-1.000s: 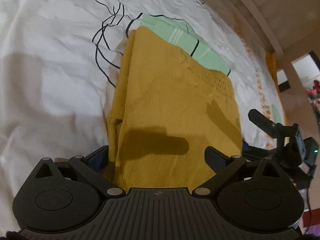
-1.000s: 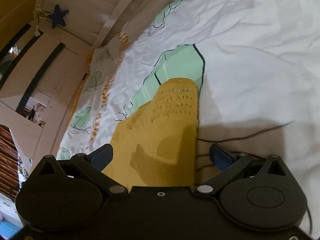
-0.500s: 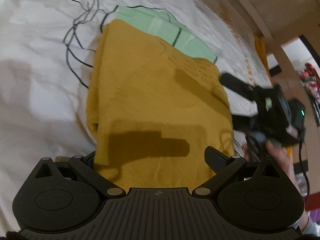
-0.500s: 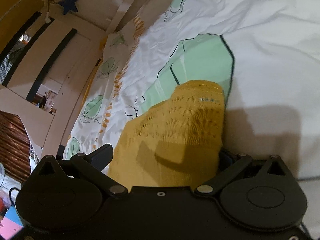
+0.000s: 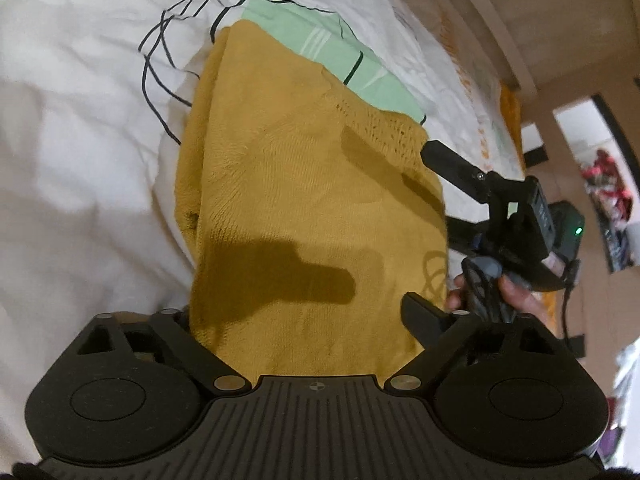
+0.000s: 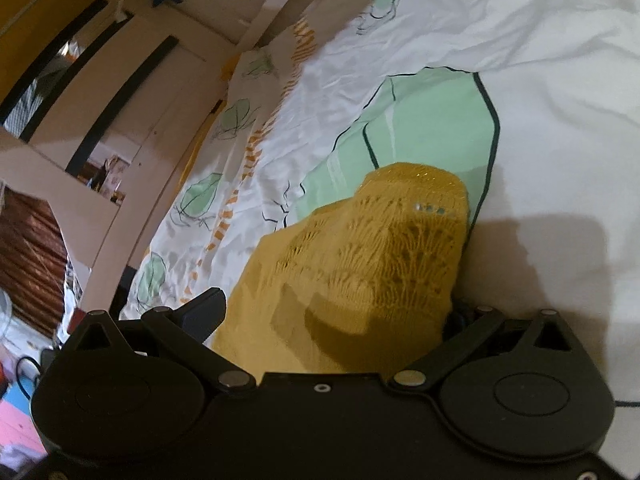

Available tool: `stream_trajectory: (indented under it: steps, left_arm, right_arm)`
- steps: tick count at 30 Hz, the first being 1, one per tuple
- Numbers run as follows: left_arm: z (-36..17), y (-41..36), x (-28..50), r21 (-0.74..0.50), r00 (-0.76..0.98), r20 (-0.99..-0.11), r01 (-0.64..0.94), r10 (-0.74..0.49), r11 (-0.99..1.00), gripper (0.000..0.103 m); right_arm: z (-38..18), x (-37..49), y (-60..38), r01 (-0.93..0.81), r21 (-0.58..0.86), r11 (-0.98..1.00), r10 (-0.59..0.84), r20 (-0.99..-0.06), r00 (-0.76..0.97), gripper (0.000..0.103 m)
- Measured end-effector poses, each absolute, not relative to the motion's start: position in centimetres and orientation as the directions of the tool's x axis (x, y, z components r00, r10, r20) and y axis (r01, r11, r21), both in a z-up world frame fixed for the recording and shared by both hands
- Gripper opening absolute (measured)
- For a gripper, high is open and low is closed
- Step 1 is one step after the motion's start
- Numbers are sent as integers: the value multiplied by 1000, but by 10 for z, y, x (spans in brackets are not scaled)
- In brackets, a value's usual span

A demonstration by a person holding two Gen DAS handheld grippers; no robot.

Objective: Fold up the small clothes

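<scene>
I found the mustard knit garment (image 5: 312, 216) lying on the bed's crumpled white duvet (image 5: 80, 128), partly over a green leaf print (image 6: 432, 120). My left gripper (image 5: 304, 316) and right gripper (image 6: 336, 312) both stood wide, fabric between their fingers. Pale wooden bed rails (image 6: 120, 80) lay beyond, far left.

A mustard-yellow knitted garment (image 5: 312, 208) lies folded on the bed, filling the middle of the left wrist view from the lower centre up toward the upper middle. Its left edge shows stacked folded layers. An openwork lace-knit band runs along its upper right edge. In the right wrist view the same garment (image 6: 360, 272) occupies the lower centre, lace end uppermost.
</scene>
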State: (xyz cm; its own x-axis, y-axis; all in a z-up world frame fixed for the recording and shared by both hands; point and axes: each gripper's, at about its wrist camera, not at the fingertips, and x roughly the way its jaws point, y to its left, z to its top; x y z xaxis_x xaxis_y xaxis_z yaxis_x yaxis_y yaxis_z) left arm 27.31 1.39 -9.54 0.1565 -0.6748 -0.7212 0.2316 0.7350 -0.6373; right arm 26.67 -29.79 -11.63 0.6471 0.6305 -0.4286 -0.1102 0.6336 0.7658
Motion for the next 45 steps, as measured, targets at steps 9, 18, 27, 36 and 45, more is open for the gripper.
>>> stream_trajectory:
  steps: [9,18,27,36,45]
  left_arm:
    - [-99,19,273,-659,162,-708,200,-687,726,23]
    - [-90,14,265,-703,161,-656,225,-738,674,19]
    - [-82,-3,215,-745,50,-620,277,-783,607,19]
    - [-73,-16,132,-777,-20,-579,317,-815,544,19]
    - [-77,-14,96,-623,105,-710,369,-696,690,19]
  right_arm:
    - [-109,270,-292,-65,748,660,622,-496,606,102]
    - [-99,251,-300,32,703,711,527,-563,637,40]
    - [-73,184,-305,103,670,735,475,-617,627,40]
    - [-65,87,-317,167,662,731,463,-660,592,40]
    - [-65,38,-321,205,623,755,372,-665,647,43]
